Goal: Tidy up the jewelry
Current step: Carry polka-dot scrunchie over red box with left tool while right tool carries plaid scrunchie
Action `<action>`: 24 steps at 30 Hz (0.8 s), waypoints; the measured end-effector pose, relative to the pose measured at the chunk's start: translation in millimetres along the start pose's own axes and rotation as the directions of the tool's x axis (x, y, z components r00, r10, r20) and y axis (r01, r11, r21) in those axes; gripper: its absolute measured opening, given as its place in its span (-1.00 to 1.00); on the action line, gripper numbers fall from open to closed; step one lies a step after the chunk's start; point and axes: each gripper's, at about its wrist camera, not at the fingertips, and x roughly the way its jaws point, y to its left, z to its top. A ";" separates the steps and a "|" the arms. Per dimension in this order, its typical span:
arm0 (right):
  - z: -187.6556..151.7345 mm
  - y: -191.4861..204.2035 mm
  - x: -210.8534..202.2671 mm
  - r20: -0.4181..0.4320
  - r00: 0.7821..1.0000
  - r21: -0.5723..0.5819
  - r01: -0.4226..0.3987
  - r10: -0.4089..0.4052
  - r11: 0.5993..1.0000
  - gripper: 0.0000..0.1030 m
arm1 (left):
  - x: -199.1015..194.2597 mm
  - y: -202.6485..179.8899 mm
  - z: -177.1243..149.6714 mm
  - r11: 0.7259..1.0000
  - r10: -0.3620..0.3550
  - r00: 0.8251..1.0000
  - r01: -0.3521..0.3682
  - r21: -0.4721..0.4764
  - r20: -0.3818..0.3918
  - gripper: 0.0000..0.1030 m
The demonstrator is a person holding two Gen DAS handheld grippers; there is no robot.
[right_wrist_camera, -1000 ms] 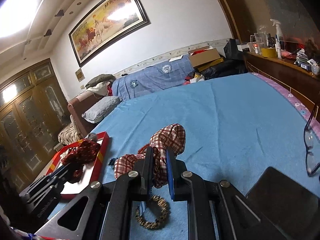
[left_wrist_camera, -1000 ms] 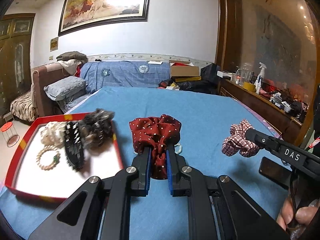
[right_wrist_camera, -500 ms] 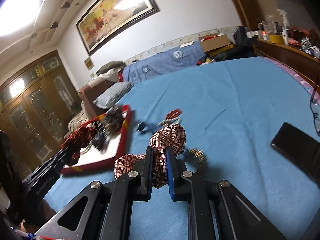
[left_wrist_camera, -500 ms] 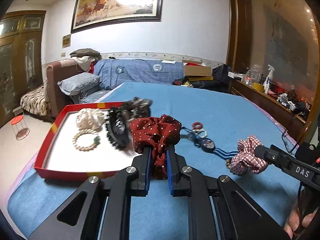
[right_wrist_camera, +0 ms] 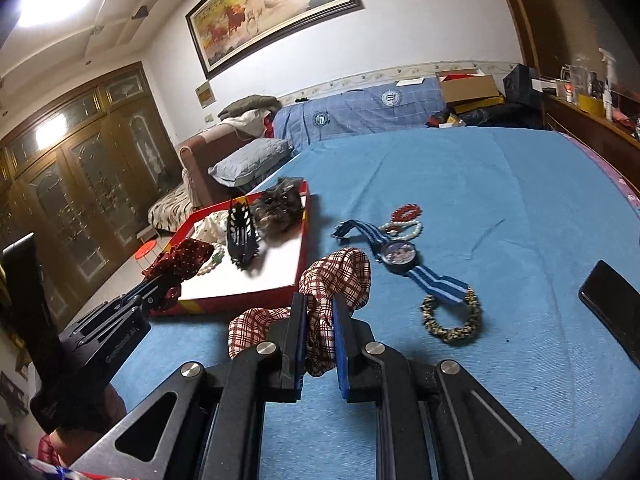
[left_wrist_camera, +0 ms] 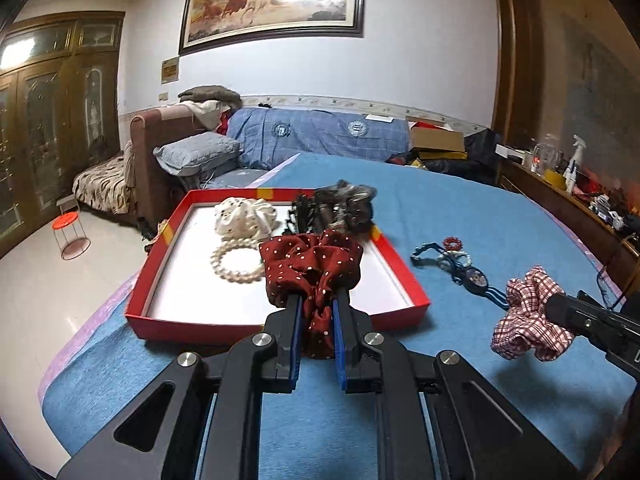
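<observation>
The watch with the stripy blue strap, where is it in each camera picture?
Left wrist view: the watch lies on the blue bedspread, right of centre, between the red tray and the checked scrunchie.
Right wrist view: the watch lies right of centre, just beyond the checked scrunchie.
Shared landmark: the red tray, left of the watch in both views.
</observation>
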 end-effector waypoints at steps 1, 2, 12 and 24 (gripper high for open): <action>0.0 3.7 0.8 -0.003 1.000 -0.009 0.000 0.000 1.000 -0.73 | -0.2 2.7 -0.3 1.000 0.002 1.000 -0.002 -0.003 -0.001 -0.75; 1.4 5.7 1.1 -0.004 1.000 -0.015 0.000 0.000 1.000 -0.73 | -0.4 4.9 -0.7 1.000 0.006 1.000 -0.006 -0.005 -0.001 -0.75; 2.1 24.5 9.8 -0.016 1.000 -0.063 0.005 -0.006 0.998 -0.72 | 6.1 16.8 -4.5 0.999 0.028 1.000 -0.029 -0.017 -0.013 -0.75; -2.2 26.5 15.5 -0.032 0.999 -0.069 0.003 -0.005 0.998 -0.72 | 17.2 21.5 -7.0 0.999 0.017 0.999 -0.019 -0.041 -0.048 -0.74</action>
